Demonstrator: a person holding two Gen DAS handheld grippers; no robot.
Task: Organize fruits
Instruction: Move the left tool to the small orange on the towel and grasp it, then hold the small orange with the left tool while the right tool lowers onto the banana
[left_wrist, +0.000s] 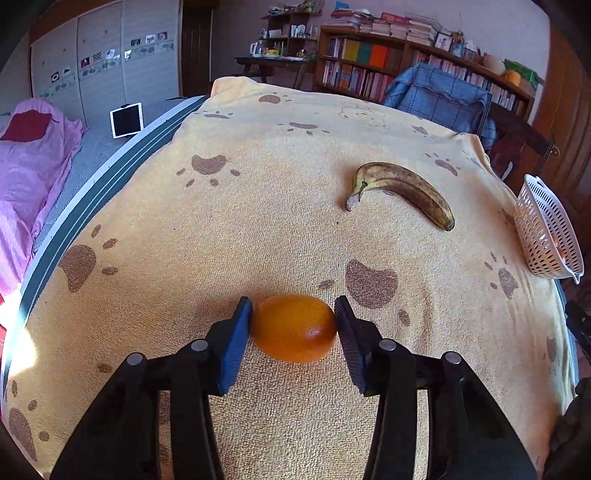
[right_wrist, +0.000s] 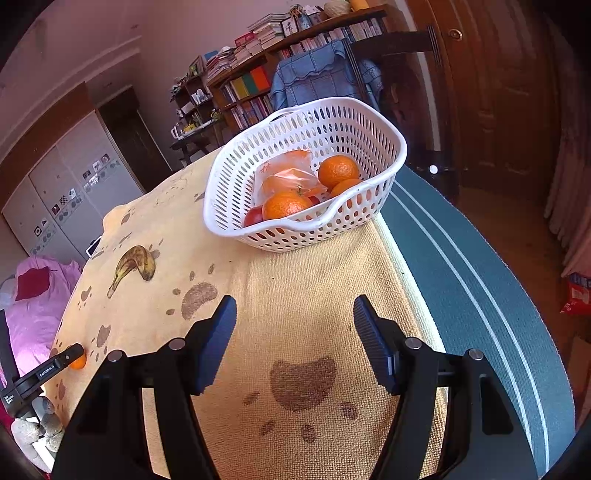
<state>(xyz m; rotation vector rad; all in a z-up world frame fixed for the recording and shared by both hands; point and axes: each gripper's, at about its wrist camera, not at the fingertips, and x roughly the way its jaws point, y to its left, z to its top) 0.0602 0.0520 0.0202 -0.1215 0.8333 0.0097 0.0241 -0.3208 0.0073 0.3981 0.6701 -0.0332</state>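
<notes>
- The left hand-held gripper (left_wrist: 293, 325) has its blue pads closed in on both sides of a small oval orange fruit (left_wrist: 294, 328), likely a kumquat, which lies on the paw-print towel (left_wrist: 258, 229) covering the table. The pads touch its ends; I judge the grip barely set.
- Risk: the fruit is smooth and rounded, caught end to end. A hard squeeze could squirt it out forward or bruise it.
- Risk: lifting early could let it roll off between the pads.
- The right hand-held gripper (right_wrist: 294, 345) hangs half open and empty, near the white basket (right_wrist: 384, 184) already holding tangerines (right_wrist: 338, 170).
- The basket sits at the towel's edge; a nudge in passing could tip it.
- The spotted banana (left_wrist: 404, 188) waits well apart, untouched.
</notes>
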